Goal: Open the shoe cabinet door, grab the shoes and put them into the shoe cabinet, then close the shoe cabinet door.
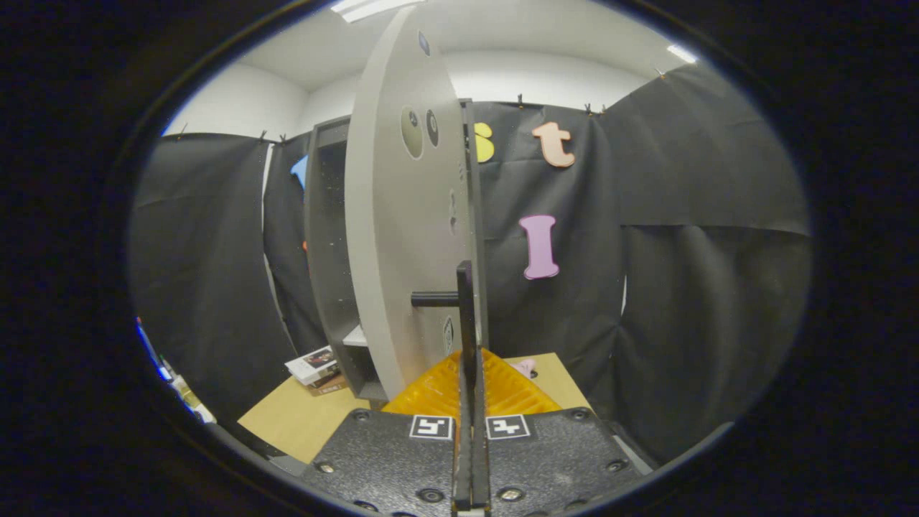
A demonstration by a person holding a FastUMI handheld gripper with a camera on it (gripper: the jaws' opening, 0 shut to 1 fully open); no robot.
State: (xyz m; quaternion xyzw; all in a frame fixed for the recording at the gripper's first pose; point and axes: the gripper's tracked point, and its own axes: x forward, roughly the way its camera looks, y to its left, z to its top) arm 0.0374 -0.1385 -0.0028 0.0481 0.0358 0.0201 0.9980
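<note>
Between the claw (472, 373) fingers, pressed from both sides: the thin vertical bar of the door handle (465, 301), fingers drawn nearly together on it. Handle's short stem joined to the face of the shoe cabinet door (402, 215), just ahead of the fingers. Door swung wide open, seen almost edge-on, rising tall beyond the fingers and screening much of the cabinet. A few round stickers (420, 129) on the door face, too small to read.

Behind the door, left of it: the shoe cabinet (327, 237), dark-walled, open front turned this way. Inside, a pale shelf (355, 336) low down, only a corner of it visible past the door edge; whatever lies on it hidden by the door. Upper compartment dim, contents not clear.

Beneath the cabinet and claw: a light wooden tabletop (301, 420). On it, left of the cabinet base, a small stack of booklets (314, 368), lying flat, close to the cabinet's foot. Right of the fingers, near the far tabletop edge, a small pink item (526, 368), mostly hidden, kind not clear, possibly a shoe. Black cloth walls round about, white ceiling above.
</note>
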